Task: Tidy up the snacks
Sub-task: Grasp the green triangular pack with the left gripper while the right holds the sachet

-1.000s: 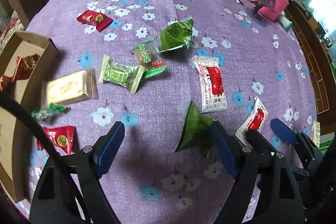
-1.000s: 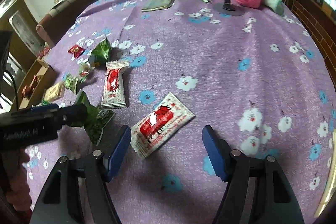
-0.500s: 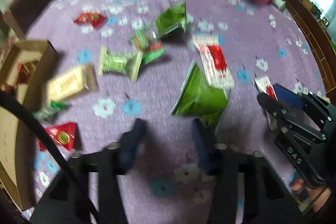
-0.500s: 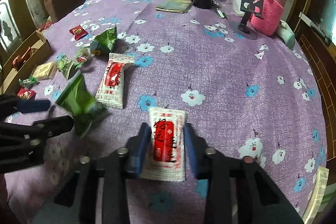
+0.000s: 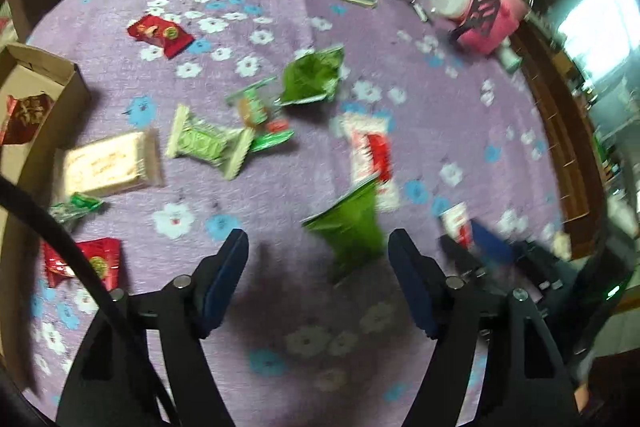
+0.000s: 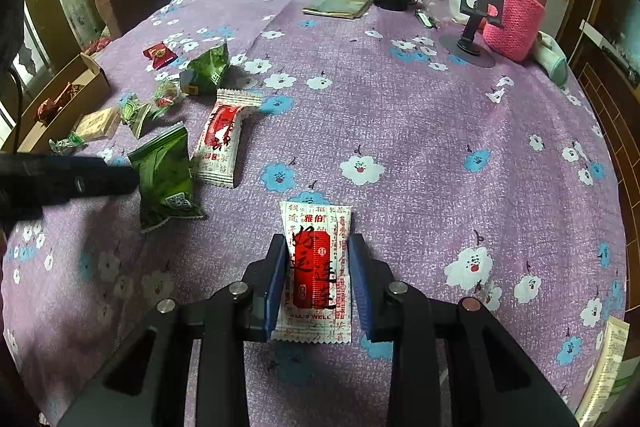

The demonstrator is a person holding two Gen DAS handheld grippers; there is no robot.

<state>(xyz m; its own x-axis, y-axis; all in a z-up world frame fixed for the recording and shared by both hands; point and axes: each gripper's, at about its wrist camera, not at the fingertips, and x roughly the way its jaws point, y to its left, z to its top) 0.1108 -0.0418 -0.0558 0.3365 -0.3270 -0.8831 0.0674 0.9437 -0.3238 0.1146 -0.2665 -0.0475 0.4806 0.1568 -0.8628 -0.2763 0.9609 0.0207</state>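
The right gripper (image 6: 317,277) is clamped on a red-and-white snack sachet (image 6: 315,269) at 6 o'clock. The left gripper (image 5: 318,255) gapes wide, holding nothing, a green packet (image 5: 352,227) lying between its fingers on the purple floral tablecloth (image 6: 420,115). A cardboard box (image 5: 44,83) sits at 9 o'clock.

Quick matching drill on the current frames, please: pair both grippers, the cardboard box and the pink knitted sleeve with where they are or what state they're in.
1. left gripper
2. right gripper
3. cardboard box
4. pink knitted bottle sleeve

a. far right of the table
b. open, beside a green packet
c. left table edge, holding red snacks
d. shut on a white-and-red sachet

Pairs: 1-b, 2-d, 3-c, 4-a
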